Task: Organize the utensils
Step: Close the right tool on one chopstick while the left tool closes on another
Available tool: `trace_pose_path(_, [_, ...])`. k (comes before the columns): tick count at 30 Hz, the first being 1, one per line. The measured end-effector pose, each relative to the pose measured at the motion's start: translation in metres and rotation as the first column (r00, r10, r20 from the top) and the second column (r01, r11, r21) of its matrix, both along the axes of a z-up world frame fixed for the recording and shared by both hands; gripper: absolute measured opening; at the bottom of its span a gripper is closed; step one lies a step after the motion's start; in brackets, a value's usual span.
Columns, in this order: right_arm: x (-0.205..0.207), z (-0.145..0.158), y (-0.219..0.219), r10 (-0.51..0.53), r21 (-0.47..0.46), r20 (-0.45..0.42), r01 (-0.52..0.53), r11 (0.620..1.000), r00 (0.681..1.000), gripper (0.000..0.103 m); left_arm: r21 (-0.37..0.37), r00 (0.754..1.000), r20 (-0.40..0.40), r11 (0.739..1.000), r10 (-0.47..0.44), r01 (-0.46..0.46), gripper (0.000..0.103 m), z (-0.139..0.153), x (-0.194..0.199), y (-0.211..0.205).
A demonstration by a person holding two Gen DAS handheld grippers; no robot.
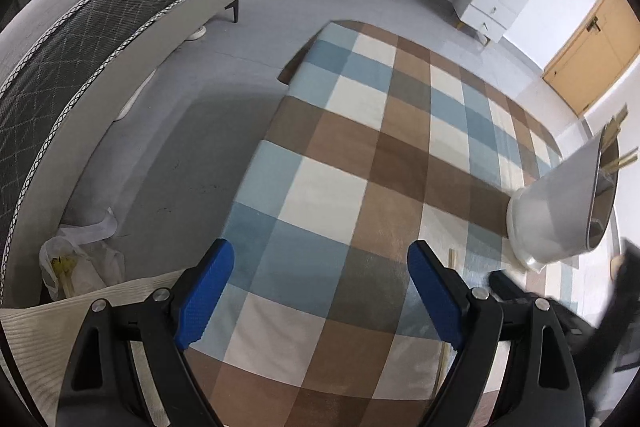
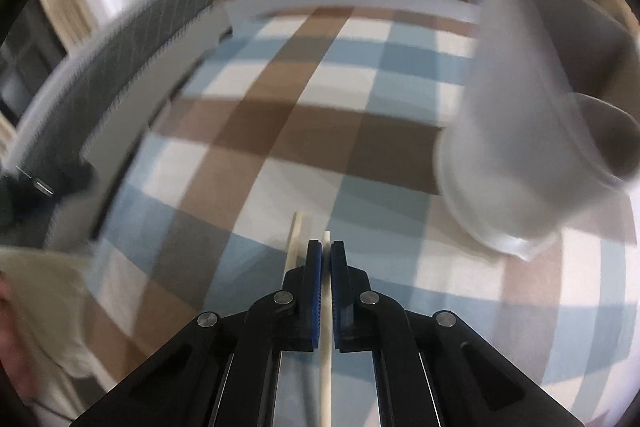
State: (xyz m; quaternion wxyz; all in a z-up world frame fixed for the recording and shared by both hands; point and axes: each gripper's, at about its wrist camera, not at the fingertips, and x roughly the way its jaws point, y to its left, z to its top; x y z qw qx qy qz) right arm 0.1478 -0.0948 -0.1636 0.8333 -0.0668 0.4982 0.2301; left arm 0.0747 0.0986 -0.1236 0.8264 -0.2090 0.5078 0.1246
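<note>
Checked cloth (image 1: 360, 155) covers the desk; bed (image 1: 80, 39) beyond its left edge; white holder (image 1: 560, 203) stands at the right, chopsticks (image 1: 618, 143) poking from its mouth; left gripper (image 1: 320, 291) hangs wide apart, nothing between its blue pads; right gripper (image 2: 326, 259) clamped on one pale chopstick (image 2: 327, 347); second chopstick (image 2: 298, 231) lies just beside it on the cloth.

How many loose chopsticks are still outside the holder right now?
2. One pale wooden chopstick is pinched in the right gripper; a second pale chopstick lies on the checked tablecloth just left of it. The white ceramic holder contains more; others may be hidden.
</note>
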Motion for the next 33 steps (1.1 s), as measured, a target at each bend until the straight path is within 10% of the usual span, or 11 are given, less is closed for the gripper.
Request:
trace_pose_path(10, [-0.032, 0.052, -0.093, -0.188, 0.358, -0.018, 0.182, 0.916, 0.982, 0.003, -0.014, 0.980, -0.073, 0.982, -0.187, 0.187, 0.085, -0.020, 0.011, -0.052])
trace_pose_path(25, [-0.035, 0.059, -0.135, -0.317, 0.422, 0.041, 0.272, 0.865, 0.947, 0.003, -0.006, 0.955, -0.170, 0.970, -0.242, 0.245, 0.073, -0.042, 0.058, -0.096])
trace_pose_path(33, [-0.033, 0.062, -0.146, -0.339, 0.483, 0.015, 0.290, 0.826, 0.941, 0.003, 0.070, 0.942, -0.248, 0.965, -0.228, 0.252, 0.044, -0.050, 0.065, -0.115])
